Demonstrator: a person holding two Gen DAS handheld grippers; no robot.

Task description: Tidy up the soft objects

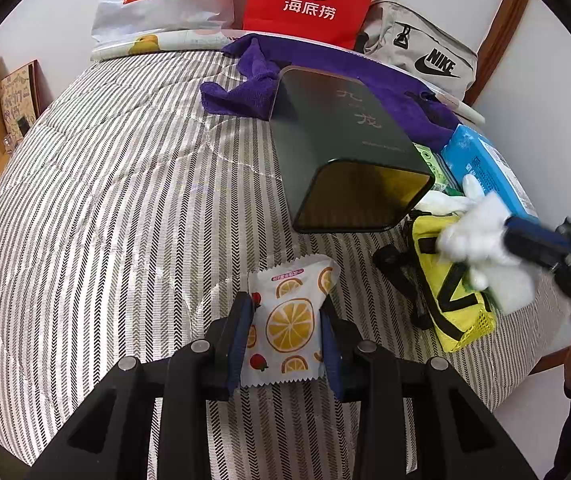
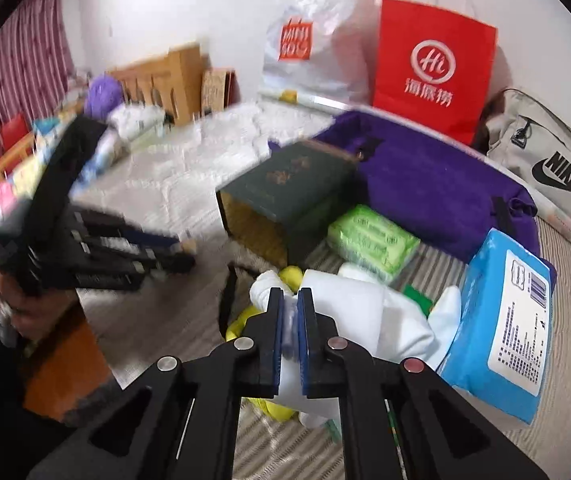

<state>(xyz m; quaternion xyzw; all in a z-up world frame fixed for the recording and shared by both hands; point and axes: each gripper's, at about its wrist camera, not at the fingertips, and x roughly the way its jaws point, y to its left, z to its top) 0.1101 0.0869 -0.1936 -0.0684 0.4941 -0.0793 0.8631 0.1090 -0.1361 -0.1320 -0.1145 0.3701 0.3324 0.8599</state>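
While your left claw (image 1: pixel 287 334) sits low at 6 o'clock in its own view, its pads are pressed on both sides of a small orange-slice printed packet (image 1: pixel 287 320), jaws only partway apart, packet lying on the striped bed cover (image 1: pixel 125 200). Straight up at 12 from it there's a dark green box (image 1: pixel 337 148) tipped on its side, open mouth facing the camera.

Your right claw (image 2: pixel 294 300) is pinched almost completely together on a white soft toy (image 2: pixel 361 308), a bit of white stuff squeezed between the blue pads. In the left view you can see that same toy (image 1: pixel 481 240) out at 3 o'clock, sitting over a yellow mesh pouch (image 1: pixel 457 308) with black straps.

Around the toy in the right view: green tissue pack (image 2: pixel 371 238) at about 1 o'clock, blue wipes pack (image 2: pixel 501 328) at 3, right beside the toy. A purple towel (image 2: pixel 437 184) is spread behind those. At the back, against the wall, a white Miniso bag (image 2: pixel 313 48), a red paper bag (image 2: pixel 433 68) and a grey Nike bag (image 2: pixel 553 164).

The right view is blurry on its left side.
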